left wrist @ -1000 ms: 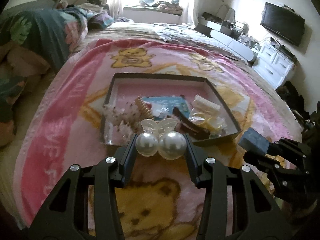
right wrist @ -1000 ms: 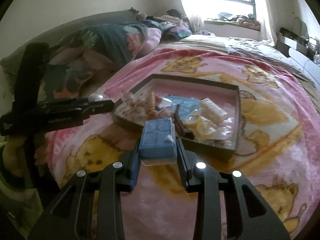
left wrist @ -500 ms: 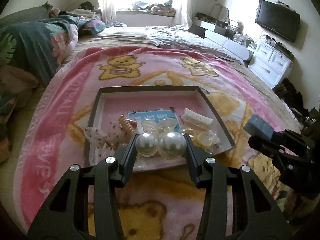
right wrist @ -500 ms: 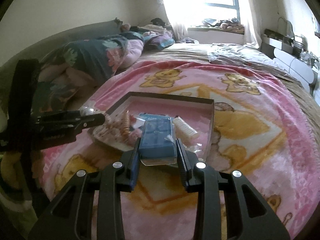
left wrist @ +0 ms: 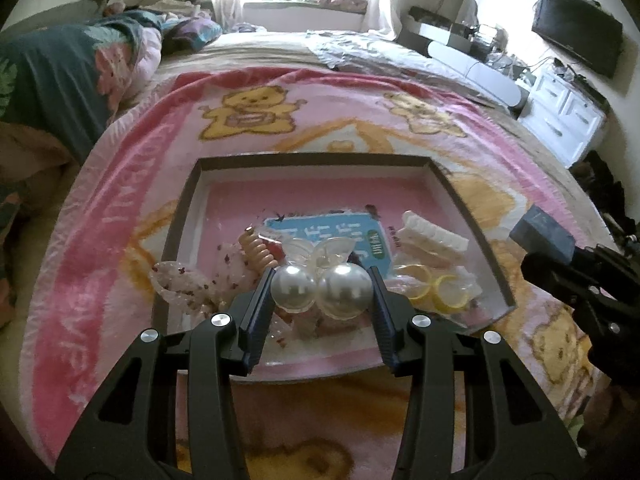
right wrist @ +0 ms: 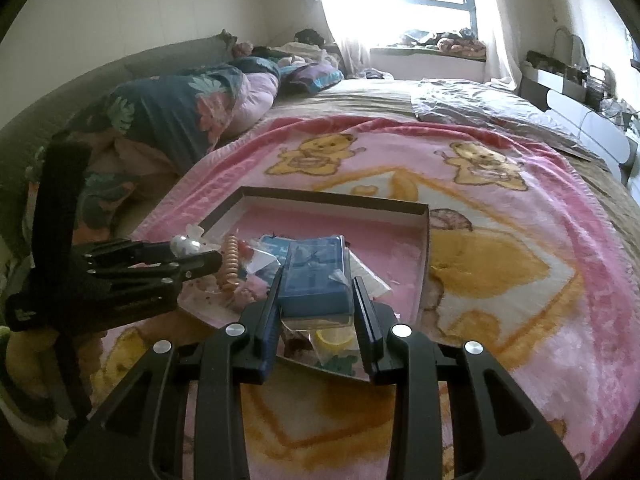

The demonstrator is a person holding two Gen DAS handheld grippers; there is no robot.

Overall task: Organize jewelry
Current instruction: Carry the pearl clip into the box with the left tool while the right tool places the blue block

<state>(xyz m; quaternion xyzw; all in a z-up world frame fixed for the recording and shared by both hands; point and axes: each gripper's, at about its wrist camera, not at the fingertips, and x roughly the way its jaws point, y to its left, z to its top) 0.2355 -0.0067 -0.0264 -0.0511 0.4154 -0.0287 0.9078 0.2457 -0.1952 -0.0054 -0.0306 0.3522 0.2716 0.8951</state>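
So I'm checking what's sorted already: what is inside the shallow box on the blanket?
In the box: a blue card, a white comb clip, yellow rings, a coiled hair tie, speckled clear clips. The tongs and their loads cover its near edge.

Home bedroom: bed point(left wrist: 360, 52), blanket point(left wrist: 120, 208), television point(left wrist: 576, 28)

both tongs point(left wrist: 322, 294) nearer, now over the tray point(left wrist: 178, 216)

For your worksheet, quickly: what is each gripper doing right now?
Left gripper: closed on a pearl hair clip.
Right gripper: closed on a small blue box.
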